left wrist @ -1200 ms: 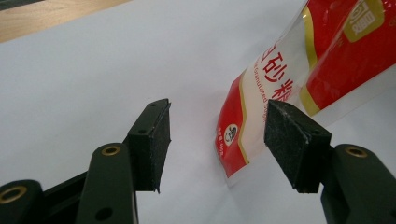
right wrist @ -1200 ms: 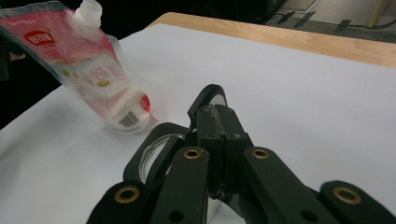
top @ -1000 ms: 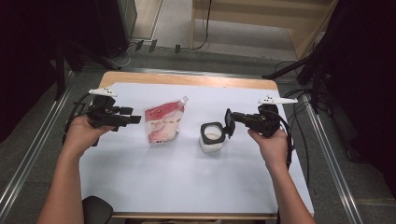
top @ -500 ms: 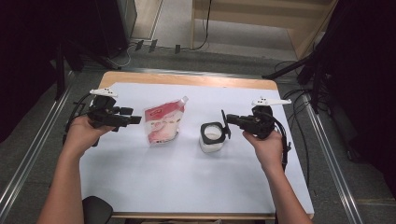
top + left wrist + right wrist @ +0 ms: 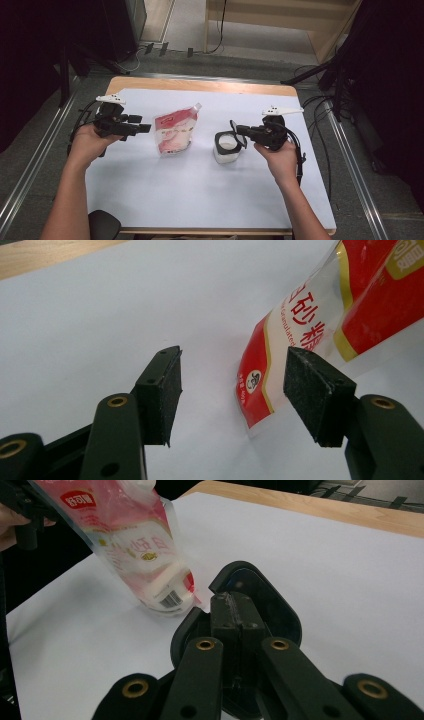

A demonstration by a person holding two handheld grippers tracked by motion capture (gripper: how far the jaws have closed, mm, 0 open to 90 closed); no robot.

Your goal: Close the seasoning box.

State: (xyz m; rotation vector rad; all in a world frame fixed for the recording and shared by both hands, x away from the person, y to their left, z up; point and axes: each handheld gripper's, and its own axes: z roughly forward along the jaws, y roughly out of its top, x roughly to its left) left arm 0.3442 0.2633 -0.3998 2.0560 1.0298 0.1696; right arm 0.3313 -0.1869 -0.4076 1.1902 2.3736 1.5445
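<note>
Nearest the person, the two forearms come in over the white sheet on the tabletop [image 5: 210, 200]. The right claw [image 5: 239, 135] is clenched on a black lid [image 5: 240, 615], its pads pinching the lid's edge in the right gripper view, and it holds the lid tilted just above the rim of the small clear jar [image 5: 227, 146], which stands upright near the middle of the sheet with something white inside. Compared with a second ago, that hand has drifted a little toward the jar, so the lid now hangs over the jar's right edge rather than beside it (the lid looks free of the jar, though the overlap from above makes that hard to confirm). The left claw [image 5: 142, 128] has not shifted; it sits released, jaws apart with nothing between them, just left of the red-and-white sugar pouch [image 5: 173, 132], whose bottom corner lies close ahead of the pads in the left gripper view [image 5: 280, 365]. The pouch lies flat between claw and jar, spout pointing away. Judging from this, the jar is open or nearly so, and taking up the pouch to pour seems the likely next step.
</note>
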